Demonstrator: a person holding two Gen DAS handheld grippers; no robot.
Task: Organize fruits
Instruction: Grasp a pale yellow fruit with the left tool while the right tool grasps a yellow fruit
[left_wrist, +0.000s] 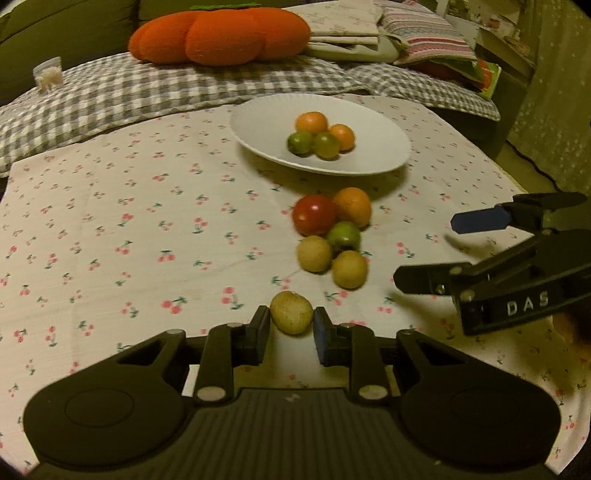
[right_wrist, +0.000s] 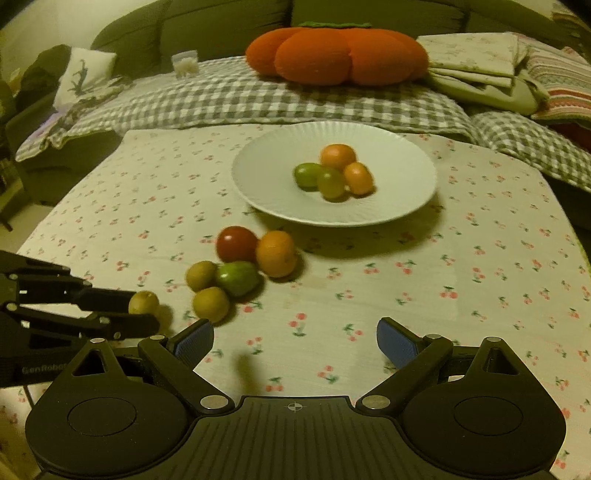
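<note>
A: Nearest?
B: The left gripper (left_wrist: 291, 325) is level over the cloth, its jaws around a yellow fruit (left_wrist: 291, 312), whether touching it I cannot tell.
A: The right gripper (right_wrist: 295, 341)?
B: Jaws wide apart, nothing between.
A: Beyond?
B: Five loose fruits (right_wrist: 240, 269), then the plate (right_wrist: 273, 162), its fruits blurred.

A yellowish fruit (left_wrist: 291, 312) is being framed between the left fingers (left_wrist: 258, 334), contact unclear. Ahead of them five fruits (left_wrist: 331, 235) are lying clustered: red, orange, green, two yellow. Beyond, four more are sitting on the plate (left_wrist: 376, 147).
</note>
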